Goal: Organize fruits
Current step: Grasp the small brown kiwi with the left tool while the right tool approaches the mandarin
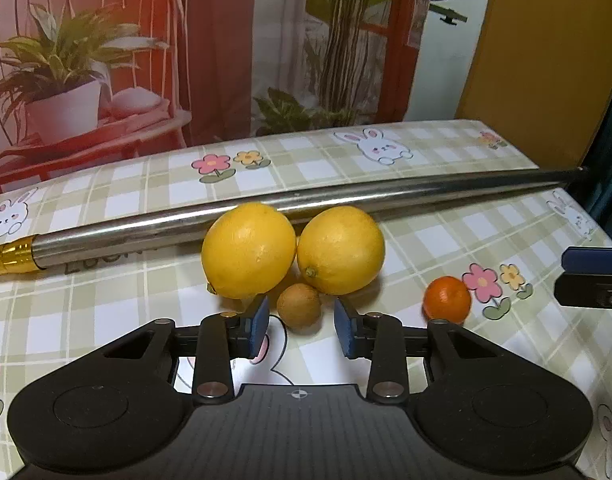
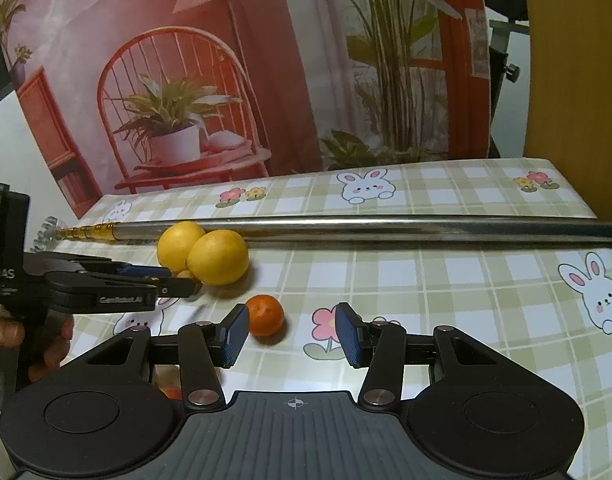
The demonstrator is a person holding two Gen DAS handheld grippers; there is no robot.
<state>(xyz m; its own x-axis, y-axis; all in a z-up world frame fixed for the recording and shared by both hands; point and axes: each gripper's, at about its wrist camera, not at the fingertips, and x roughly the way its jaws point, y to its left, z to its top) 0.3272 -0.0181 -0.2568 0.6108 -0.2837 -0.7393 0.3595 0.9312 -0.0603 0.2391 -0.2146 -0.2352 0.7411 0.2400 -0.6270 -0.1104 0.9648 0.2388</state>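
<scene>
Two yellow lemons, one on the left [image 1: 248, 250] and one on the right [image 1: 341, 250], lie side by side against a metal pole [image 1: 306, 204]. A small brown longan [image 1: 298, 306] sits just in front of them. My left gripper [image 1: 302, 326] is open, its blue pads on either side of the longan without touching it. A small orange mandarin [image 1: 446, 300] lies to the right. In the right wrist view my right gripper [image 2: 292, 334] is open, with the mandarin [image 2: 265, 314] near its left pad. The left gripper [image 2: 106, 284] shows there from the side beside the lemons [image 2: 218, 257].
A checked tablecloth [image 1: 425, 240] with rabbits and flowers covers the table. The long steel pole with a gold tip [image 1: 10, 258] spans the table. A printed backdrop [image 1: 186, 60] stands behind. A hand [image 2: 10, 336] holds the left gripper. Something red [image 2: 172, 392] peeks under the right gripper.
</scene>
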